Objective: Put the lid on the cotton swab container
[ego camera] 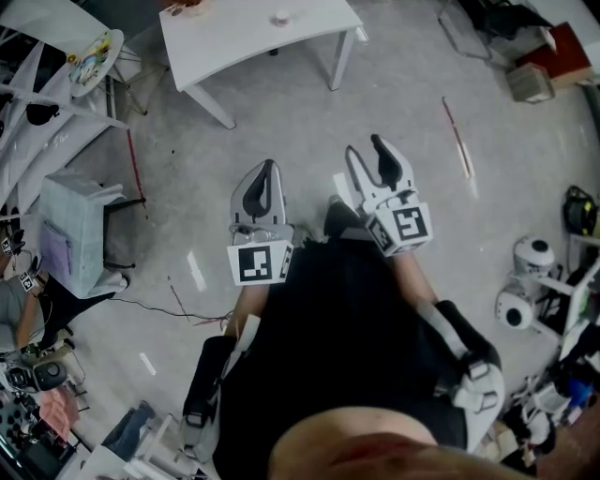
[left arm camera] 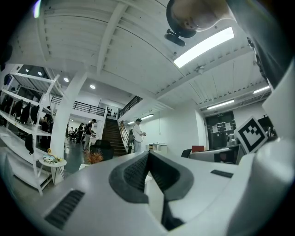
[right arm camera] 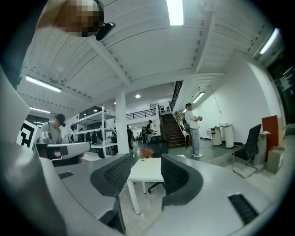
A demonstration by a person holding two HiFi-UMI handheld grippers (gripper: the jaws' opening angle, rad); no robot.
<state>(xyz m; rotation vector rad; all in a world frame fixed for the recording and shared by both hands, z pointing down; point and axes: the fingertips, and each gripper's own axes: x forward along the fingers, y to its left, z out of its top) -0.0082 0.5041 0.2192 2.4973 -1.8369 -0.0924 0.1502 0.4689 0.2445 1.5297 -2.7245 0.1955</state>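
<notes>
One white table (ego camera: 239, 42) on grey floor (ego camera: 403, 103)

My left gripper (ego camera: 269, 167) & right gripper (ego camera: 365, 146): matt grey plastic w/ ribbed blk pads (right arm camera: 116, 171). Floor (ego camera: 309, 131) glossy, polished; table (ego camera: 244, 42) smooth white.

I saw even, bright light from long ceiling lamps (right arm camera: 174, 11) high above the white table (right arm camera: 145, 170). On the floor (ego camera: 281, 122) near that table lay soft shadows and pale glare streaks. Both gripper views bowed at their rims, with black corners and blurred close parts.
</notes>
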